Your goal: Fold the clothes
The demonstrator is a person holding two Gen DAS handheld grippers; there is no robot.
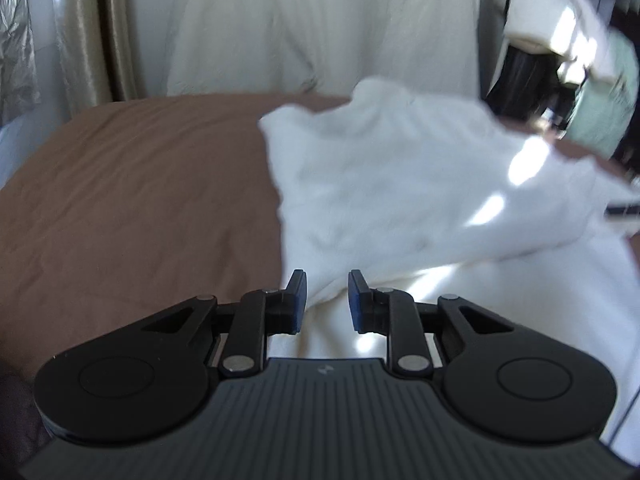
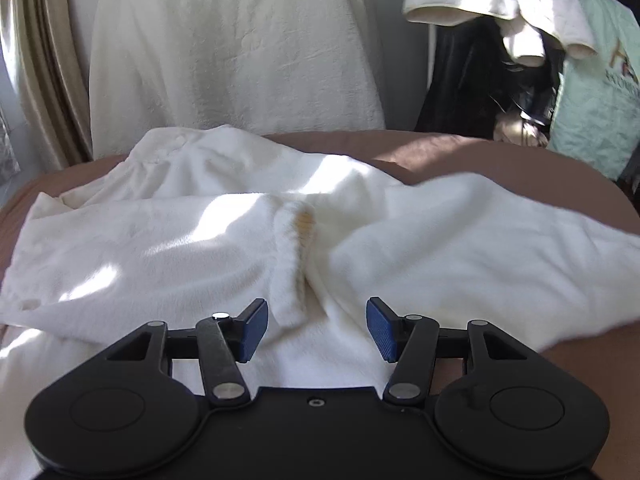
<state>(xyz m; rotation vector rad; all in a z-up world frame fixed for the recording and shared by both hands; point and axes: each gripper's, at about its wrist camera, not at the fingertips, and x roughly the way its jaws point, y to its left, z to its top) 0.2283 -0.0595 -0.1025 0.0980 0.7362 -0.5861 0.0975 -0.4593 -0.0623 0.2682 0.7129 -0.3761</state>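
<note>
One brown bed [image 2: 500,160] carries everything here, and behind it hang a pale cloth [image 2: 240,48] and, to one side, a beige curtain [image 1: 104,32]; on the bed lies the white garment [image 2: 200,240], spread but rumpled, not in a neat folded packet; it looks like fleece or plush, so I judge it soft, limp and light, with a nap that gives the jaws good friction; it will sag and drag if it is lifted by one point only. Its long axis seems to run across the right wrist view, from the left edge of the picture to the right edge, with one flap [image 2: 500,248] lying over to the right; the thick fuzzy edge [image 2: 294,256] with a yellowish inside runs away from the camera, and whether it is a collar or a front opening I cannot tell. A hem or a corner of a single layer seems the best place to take hold; a bunch of layers would spoil the crease. The right gripper [image 2: 317,328] hovers close over this edge, its jaws wide apart and holding nothing; the left gripper [image 1: 327,300] has its jaws apart by a smaller gap, also holding nothing, near the left border of the cloth.
</note>
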